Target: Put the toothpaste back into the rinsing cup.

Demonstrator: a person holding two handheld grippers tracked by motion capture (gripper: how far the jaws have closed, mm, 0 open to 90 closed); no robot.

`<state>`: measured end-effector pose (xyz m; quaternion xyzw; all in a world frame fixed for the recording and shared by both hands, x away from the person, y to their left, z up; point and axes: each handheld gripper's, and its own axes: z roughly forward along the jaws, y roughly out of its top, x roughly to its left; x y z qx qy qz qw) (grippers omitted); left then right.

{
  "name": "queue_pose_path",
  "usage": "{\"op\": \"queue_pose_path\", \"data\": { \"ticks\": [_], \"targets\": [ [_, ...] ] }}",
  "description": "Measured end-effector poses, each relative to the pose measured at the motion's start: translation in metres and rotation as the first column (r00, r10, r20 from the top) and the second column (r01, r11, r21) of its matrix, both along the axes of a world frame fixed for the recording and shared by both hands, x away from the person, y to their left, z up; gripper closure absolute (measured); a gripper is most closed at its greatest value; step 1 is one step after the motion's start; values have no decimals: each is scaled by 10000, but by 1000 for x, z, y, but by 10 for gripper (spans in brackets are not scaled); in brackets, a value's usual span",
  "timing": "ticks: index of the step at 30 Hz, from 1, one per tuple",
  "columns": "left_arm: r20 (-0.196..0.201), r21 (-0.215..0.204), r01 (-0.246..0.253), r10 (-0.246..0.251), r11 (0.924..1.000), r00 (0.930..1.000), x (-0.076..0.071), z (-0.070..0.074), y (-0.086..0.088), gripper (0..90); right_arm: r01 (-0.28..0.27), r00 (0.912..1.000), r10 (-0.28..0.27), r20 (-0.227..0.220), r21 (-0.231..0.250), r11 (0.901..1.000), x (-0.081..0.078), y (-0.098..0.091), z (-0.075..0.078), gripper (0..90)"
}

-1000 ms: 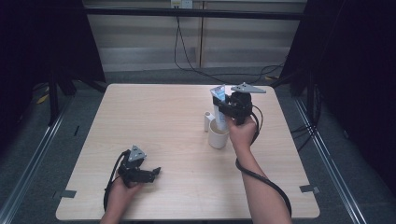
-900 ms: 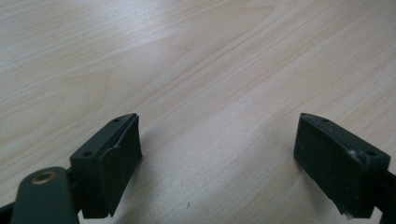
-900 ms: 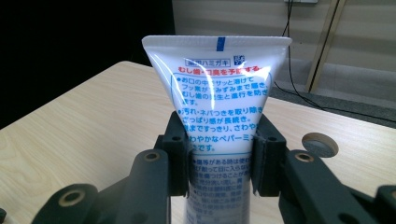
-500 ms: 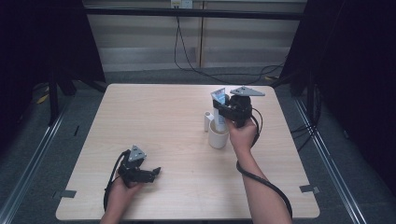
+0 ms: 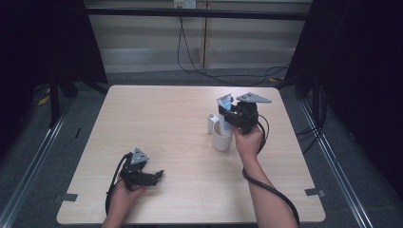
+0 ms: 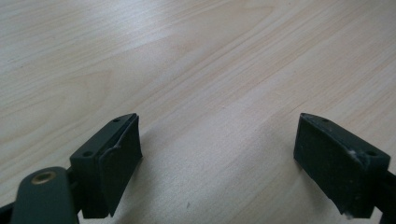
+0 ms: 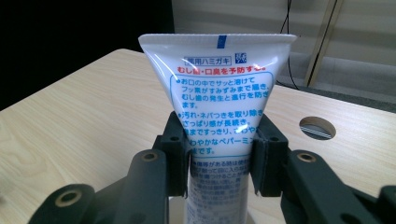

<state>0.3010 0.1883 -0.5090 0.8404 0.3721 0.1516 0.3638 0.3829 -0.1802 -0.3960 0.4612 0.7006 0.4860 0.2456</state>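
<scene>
My right gripper (image 7: pixel 219 154) has its two black jaws pressed against the sides of a white plastic toothpaste tube with blue and red print (image 7: pixel 218 93), held upright with its crimped end up and its lower end over the white cylindrical cup (image 5: pixel 222 139) on the pale wooden table (image 5: pixel 157 118). A small white cap-like piece (image 5: pixel 212 123) stands just beside the cup on its far left. My left gripper (image 6: pixel 219 163) rests low near the table's near left edge, jaws wide apart, bare wood between them, well apart from the cup.
</scene>
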Motion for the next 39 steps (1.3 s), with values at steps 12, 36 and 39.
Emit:
{"op": "queue_pose_path", "data": {
  "ticks": [12,36,39],
  "targets": [
    [2,29,17,-17,10000,10000,0,0,0,146,-41,10000,41,-61,-80,10000,-4,1,-7,622],
    [3,31,18,-18,10000,10000,0,0,0,146,-27,9994,13,-353,-410,9992,-16,-4,-27,587],
    [2,33,21,-21,10000,10000,0,0,0,146,-76,9992,59,-388,-437,9990,-17,-3,-28,584]
  ]
}}
